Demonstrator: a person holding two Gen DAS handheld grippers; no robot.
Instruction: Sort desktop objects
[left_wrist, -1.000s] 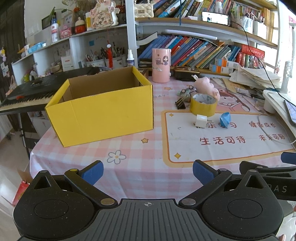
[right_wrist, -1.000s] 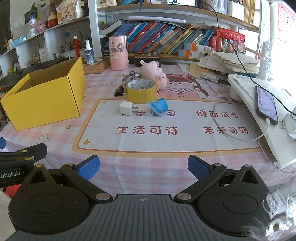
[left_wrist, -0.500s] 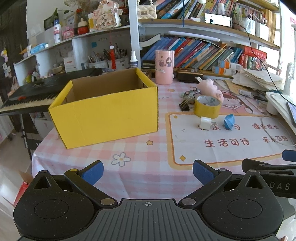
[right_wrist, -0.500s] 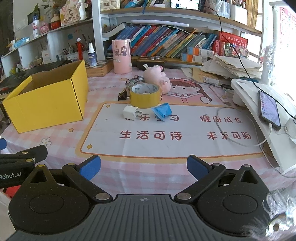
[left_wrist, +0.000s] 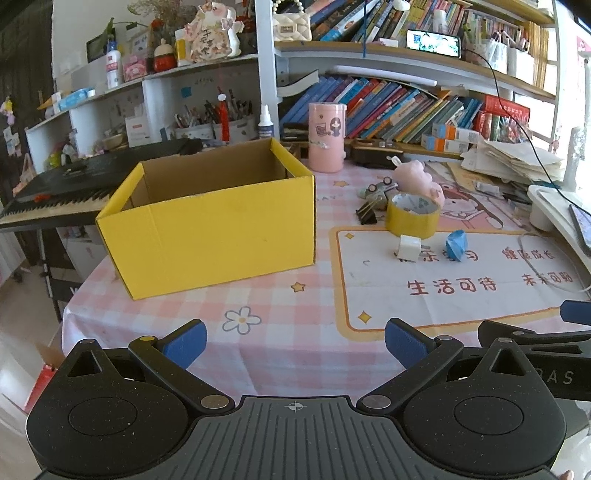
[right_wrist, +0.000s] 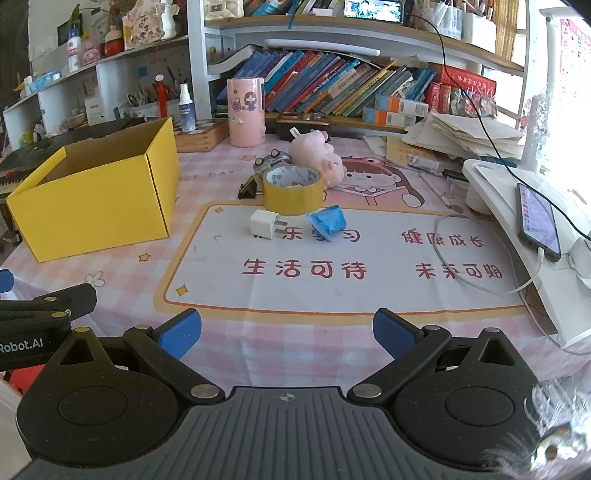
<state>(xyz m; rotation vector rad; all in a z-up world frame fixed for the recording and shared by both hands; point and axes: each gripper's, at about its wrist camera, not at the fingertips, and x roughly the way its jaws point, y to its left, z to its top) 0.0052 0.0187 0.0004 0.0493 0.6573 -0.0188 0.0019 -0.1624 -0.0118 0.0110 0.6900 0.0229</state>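
Nearest the viewer, two hand-held grippers hover at the near edge of a table covered in pink checked cloth. The left gripper (left_wrist: 295, 338) has its blue-tipped fingers spread wide and holds nothing. The right gripper (right_wrist: 287, 328) is likewise spread wide and empty, and its black frame shows at the right edge of the left view, so the two sit side by side. Beyond them lies a white mat (right_wrist: 332, 266) with red Chinese characters, bare in its near half. At the mat's far edge sits a cluster of small items: a white charger (right_wrist: 263, 224) lying on its side with its prongs pointing right, a blue crumpled item (right_wrist: 328, 219) just beside it to the right, and a yellow tape roll (right_wrist: 292, 190) standing just behind both. A black clip (right_wrist: 248, 190) sits left of the roll, with a pink plush (right_wrist: 317, 157) and what may be a small toy car farther back, too small to be sure. This cluster lies almost straight ahead of the right gripper and off to the right of the left one, so the right looks nearer to it. An open yellow box (left_wrist: 214, 218), apparently empty, stands to the left, straight ahead of the left gripper and well apart from the cluster. Bookshelves fill the background.
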